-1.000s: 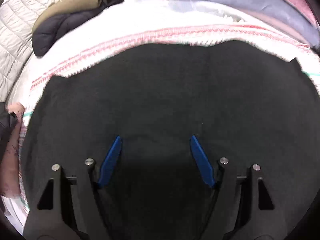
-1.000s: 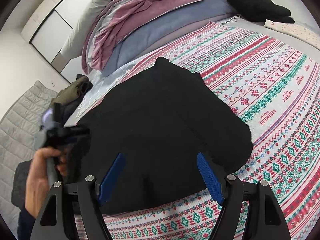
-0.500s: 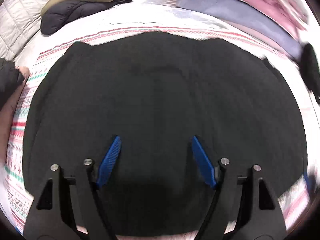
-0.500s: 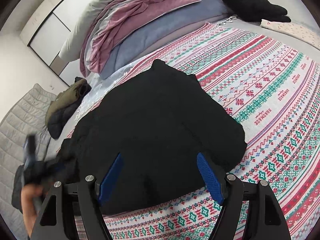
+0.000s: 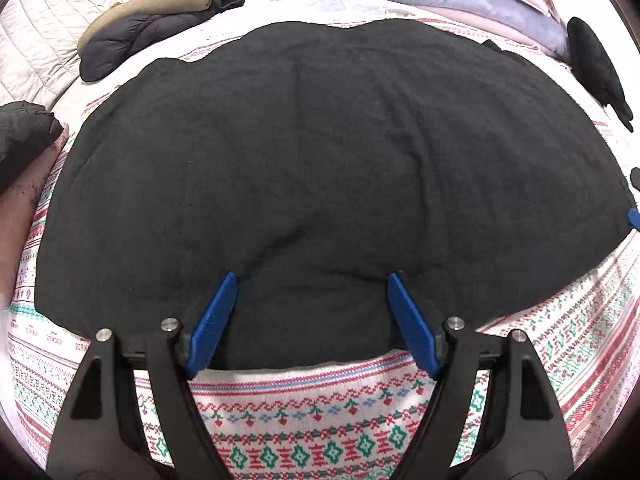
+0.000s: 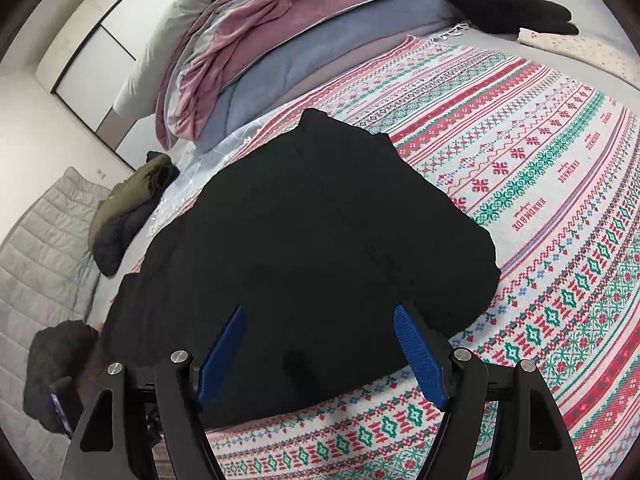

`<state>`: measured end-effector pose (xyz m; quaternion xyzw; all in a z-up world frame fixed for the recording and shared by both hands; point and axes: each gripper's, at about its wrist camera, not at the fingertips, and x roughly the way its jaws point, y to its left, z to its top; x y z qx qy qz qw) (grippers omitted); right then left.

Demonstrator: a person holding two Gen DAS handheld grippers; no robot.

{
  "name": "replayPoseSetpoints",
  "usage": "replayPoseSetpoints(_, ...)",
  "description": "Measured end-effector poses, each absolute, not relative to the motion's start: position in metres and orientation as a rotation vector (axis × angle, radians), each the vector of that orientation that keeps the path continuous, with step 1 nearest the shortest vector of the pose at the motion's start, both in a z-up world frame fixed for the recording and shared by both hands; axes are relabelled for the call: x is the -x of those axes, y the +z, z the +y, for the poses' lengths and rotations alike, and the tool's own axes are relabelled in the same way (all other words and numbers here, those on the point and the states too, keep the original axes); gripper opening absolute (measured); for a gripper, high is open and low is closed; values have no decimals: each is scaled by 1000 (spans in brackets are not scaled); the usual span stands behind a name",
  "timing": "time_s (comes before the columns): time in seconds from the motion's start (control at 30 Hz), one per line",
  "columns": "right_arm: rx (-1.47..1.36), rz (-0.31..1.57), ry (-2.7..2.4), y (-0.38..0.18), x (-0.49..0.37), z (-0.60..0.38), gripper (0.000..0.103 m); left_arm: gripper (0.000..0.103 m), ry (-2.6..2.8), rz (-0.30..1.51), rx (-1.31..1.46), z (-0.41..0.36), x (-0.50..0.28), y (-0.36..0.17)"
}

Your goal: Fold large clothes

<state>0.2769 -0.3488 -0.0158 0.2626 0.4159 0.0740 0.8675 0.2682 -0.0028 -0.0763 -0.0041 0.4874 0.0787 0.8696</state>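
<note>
A large black garment (image 5: 320,152) lies folded flat on a bed covered by a patterned red, green and white blanket (image 5: 304,432). It also shows in the right wrist view (image 6: 320,240). My left gripper (image 5: 312,280) is open and empty, its blue fingertips over the garment's near edge. My right gripper (image 6: 318,316) is open and empty, above the garment's near edge at its right end. A blue tip of the right gripper shows at the far right of the left wrist view (image 5: 634,218).
An olive and dark jacket pile (image 6: 128,208) lies at the far left near a grey quilted cover (image 6: 44,240). Pink, grey and blue bedding (image 6: 300,36) is heaped at the head. A black fuzzy item (image 6: 496,4) lies at the far right.
My left gripper has pulled back toward the near edge of the garment, so the whole garment and the blanket below it now show. The right gripper has barely moved.
</note>
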Motion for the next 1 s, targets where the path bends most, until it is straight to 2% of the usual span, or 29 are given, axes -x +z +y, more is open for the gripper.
replayPoseSetpoints(0.13,-647,897,175,-20,-272,-363,78,79,137,1008,33,2,-260,-75)
replayPoseSetpoints(0.3,-902,937,86,-43,-260,-410,78,79,116,1015,106,10,-258,-67)
replayPoseSetpoints(0.43,-1080,891,6,-63,-248,-442,78,79,116,975,171,20,-254,-56)
replayPoseSetpoints(0.63,-1187,902,169,-85,-263,-415,78,79,122,1000,187,26,-259,-68)
replayPoseSetpoints(0.83,-1102,862,164,-82,-277,-383,79,79,111,1006,157,22,-261,-70)
replayPoseSetpoints(0.9,-1110,849,157,-84,-281,-381,76,79,108,1008,167,24,-261,-70)
replayPoseSetpoints(1.0,-1129,843,150,-87,-285,-382,63,78,108,1009,173,24,-261,-70)
